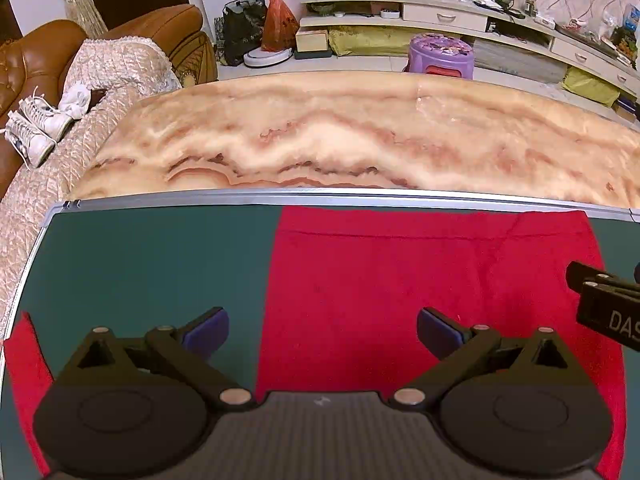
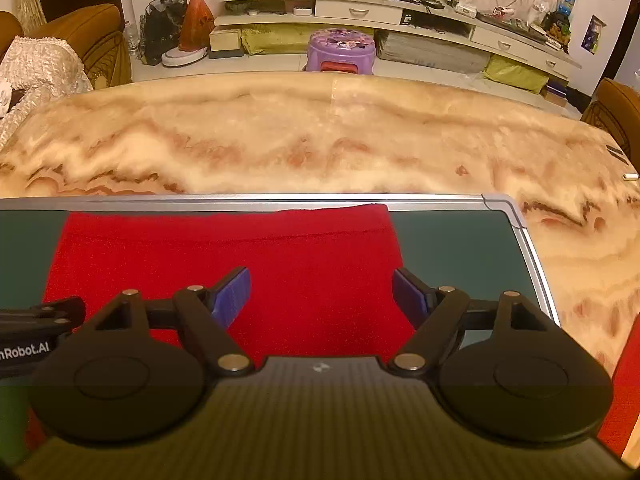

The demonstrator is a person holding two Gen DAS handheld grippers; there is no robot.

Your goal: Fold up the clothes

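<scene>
Tongs, left (image 1: pixel 322 330) and right (image 2: pixel 321 294), gape empty over red garment (image 1: pixel 420 300), its near end hidden.

Left hand-held gripper (image 1: pixel 323 330) spread, right hand-held gripper (image 2: pixel 321 294) apparently likewise

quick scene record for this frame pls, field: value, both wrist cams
garment: red knit garment lying flat, far hem near the board's far edge
surface: dark green board with a silver metal frame, on a beige marble-pattern table
left gripper: open, blue pads apart, above the garment's left edge, holding nothing
right gripper: open, above the garment's right part, holding nothing
fold state: no fold visible on the far part; near part hidden by the grippers
background: purple plastic stool, brown leather sofa
</scene>
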